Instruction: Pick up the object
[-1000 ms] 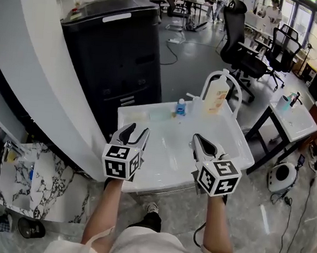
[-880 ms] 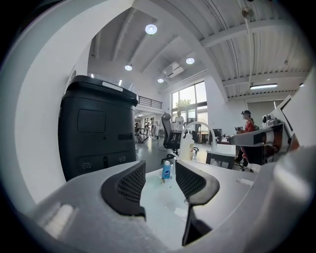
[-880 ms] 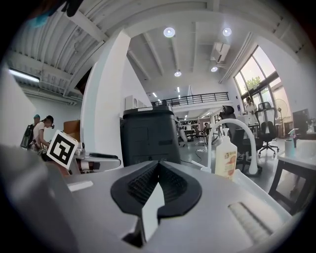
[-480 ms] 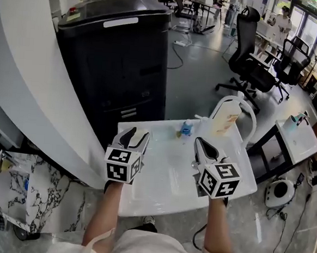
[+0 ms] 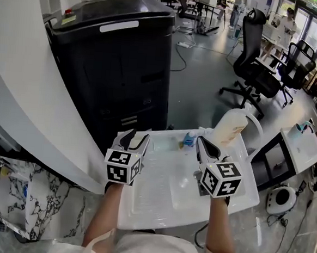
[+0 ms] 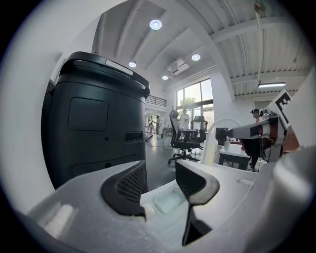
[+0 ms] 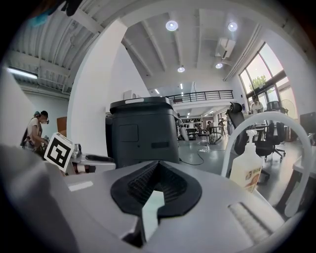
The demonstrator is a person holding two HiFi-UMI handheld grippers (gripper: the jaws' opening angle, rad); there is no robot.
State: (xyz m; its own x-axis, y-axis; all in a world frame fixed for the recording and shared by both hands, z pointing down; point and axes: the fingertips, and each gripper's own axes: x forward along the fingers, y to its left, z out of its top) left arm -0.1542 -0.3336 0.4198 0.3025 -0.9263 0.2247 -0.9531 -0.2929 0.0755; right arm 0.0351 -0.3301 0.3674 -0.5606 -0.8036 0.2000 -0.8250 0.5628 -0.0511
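Note:
On the white table point(image 5: 152, 204) a small blue-capped bottle point(image 5: 188, 138) stands near the far edge, with a tall pump bottle point(image 5: 229, 129) to its right. The pump bottle point(image 7: 247, 165) also shows at the right of the right gripper view. A clear shallow tray point(image 6: 169, 198) lies on the table just past my left jaws. My left gripper point(image 5: 134, 138) hovers over the table's left part, open and empty point(image 6: 160, 183). My right gripper point(image 5: 205, 146) hovers just short of the bottles, its jaws shut on nothing point(image 7: 157, 170).
A big black copier point(image 5: 114, 60) stands right behind the table. The white chair back point(image 5: 257, 125) arches behind the pump bottle. Office chairs point(image 5: 257, 54) and a side table point(image 5: 299, 145) are to the right, and a marble slab point(image 5: 33, 195) lies on the floor at left.
Both grippers have moved forward over the table, nearer the bottles and the copier. Neither has changed its opening or taken hold of anything.

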